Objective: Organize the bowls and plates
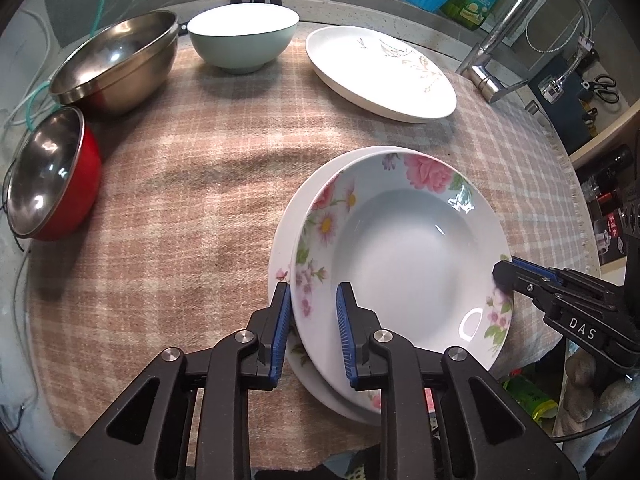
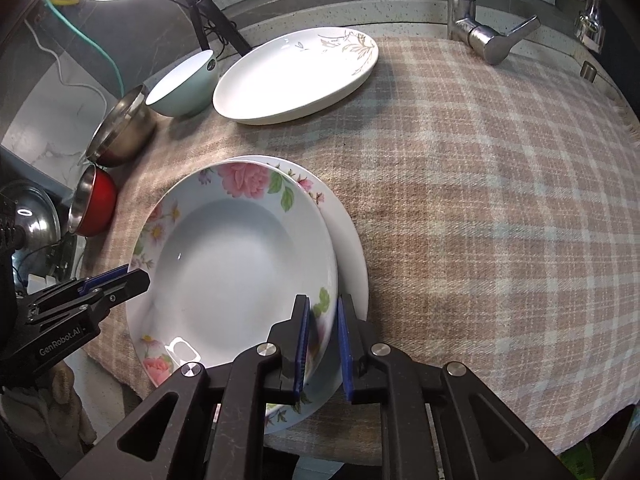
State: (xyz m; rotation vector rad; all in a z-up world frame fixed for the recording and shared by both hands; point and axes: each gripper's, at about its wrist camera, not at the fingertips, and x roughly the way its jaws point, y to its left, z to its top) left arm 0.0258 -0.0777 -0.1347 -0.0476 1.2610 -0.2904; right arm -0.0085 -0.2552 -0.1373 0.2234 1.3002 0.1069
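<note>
I have the floral plate (image 1: 400, 248) on a second plate (image 1: 288, 240) near the cloth's front edge, offset, not nested. Left gripper (image 1: 312, 320) and right gripper (image 2: 324, 340) straddle opposite rims, jaws narrow; whether pads press I cannot tell. Third plate (image 1: 380, 72) and four bowls remain apart. Deep well, glossy

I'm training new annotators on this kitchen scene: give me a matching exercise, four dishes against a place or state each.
Column one:
1. red bowl
2. mint bowl
3. rose-patterned deep plate
4. gold-leaf plate

Column two:
A. lies alone, far side of the cloth
B. stacked on another plate
C. far edge, between the steel bowl and a plate
D. tilted, at the cloth's left edge

Pairs: 1-D, 2-C, 3-B, 4-A
</note>
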